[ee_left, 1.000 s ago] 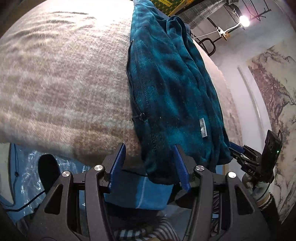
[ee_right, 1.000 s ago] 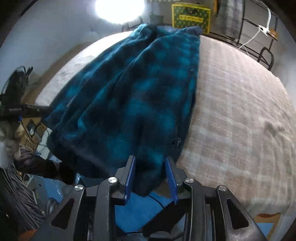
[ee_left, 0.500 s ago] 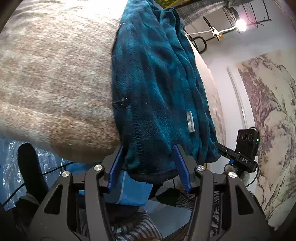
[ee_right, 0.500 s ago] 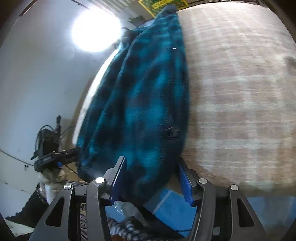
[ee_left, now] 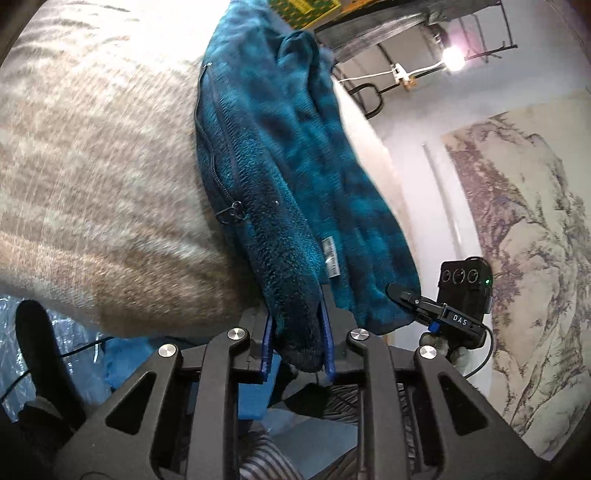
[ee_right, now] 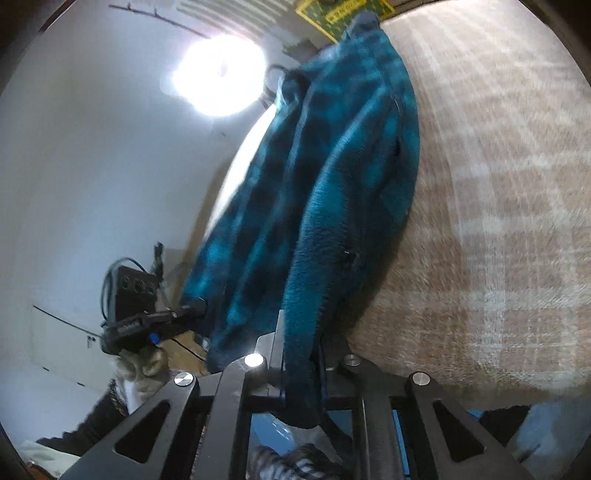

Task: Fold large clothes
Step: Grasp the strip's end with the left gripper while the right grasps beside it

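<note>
A teal and dark plaid fleece jacket (ee_left: 288,177) lies lengthwise on a beige plaid blanket (ee_left: 92,166), its zip pull (ee_left: 231,212) and white label (ee_left: 331,254) near the close hem. My left gripper (ee_left: 297,343) is closing, and its blue pads press on the bunched hem at the zip side. In the right wrist view the jacket (ee_right: 332,166) rises from my right gripper (ee_right: 301,373), which is also closing, its pads pinching the hem by the blanket (ee_right: 498,184). Each view shows the other gripper at the hem's far corner: right gripper (ee_left: 397,291), left gripper (ee_right: 199,306).
The bed's near edge runs just ahead of both grippers, with blue material (ee_left: 122,354) below it. A landscape wall hanging (ee_left: 517,221) is on the right. A bright lamp (ee_right: 218,74), a metal rack (ee_left: 373,99) and a yellow-green box (ee_right: 343,11) stand beyond the bed's far end.
Both grippers went from open around the hem to closed on it. The hem now bunches between the pads and lifts slightly off the bed edge. The right wrist view has tilted.
</note>
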Available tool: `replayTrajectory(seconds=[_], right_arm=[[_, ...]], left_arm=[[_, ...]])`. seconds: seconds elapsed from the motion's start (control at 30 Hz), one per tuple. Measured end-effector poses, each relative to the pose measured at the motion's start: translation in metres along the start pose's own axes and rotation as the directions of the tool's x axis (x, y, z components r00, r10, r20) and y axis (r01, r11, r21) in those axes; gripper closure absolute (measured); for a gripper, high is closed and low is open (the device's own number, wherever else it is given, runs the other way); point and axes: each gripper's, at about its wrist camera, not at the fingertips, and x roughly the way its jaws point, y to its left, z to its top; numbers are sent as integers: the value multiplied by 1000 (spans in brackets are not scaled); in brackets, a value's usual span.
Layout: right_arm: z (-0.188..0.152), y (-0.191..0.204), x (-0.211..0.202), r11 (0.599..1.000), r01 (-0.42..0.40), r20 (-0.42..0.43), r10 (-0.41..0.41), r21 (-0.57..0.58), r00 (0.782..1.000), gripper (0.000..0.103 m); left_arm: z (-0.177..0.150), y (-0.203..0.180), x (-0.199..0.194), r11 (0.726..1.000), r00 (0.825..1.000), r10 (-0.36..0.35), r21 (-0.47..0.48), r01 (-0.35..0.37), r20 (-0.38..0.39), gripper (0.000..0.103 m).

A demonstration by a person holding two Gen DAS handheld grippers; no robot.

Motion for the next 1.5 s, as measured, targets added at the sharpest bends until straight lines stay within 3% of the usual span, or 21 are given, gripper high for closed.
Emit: replayTrajectory(seconds=[0.2,0.67,1.0,1.27,1.5], right_arm=[[14,21,-22,999,-50,81,51,-15,995,95],[109,72,-48,992,3,191,22,-129,981,96],[211,80,-23,984,81,239,-41,-158,970,96],[304,80,9,984,108,283,-64,-144,957,96],[378,60,48,975,174,295,-126,-141,947,96]], left_arm=[[23,-26,-17,998,997,-66,11,65,38,85],[128,-93,-37,992,984,-70,118,51,162,86],[223,-84,-22,992,967,-87,108,62,240,86],[325,-63,-1,995,946,-90,64,73,313,86],[405,-35,40,999,941,-38,41,25,335,86]])
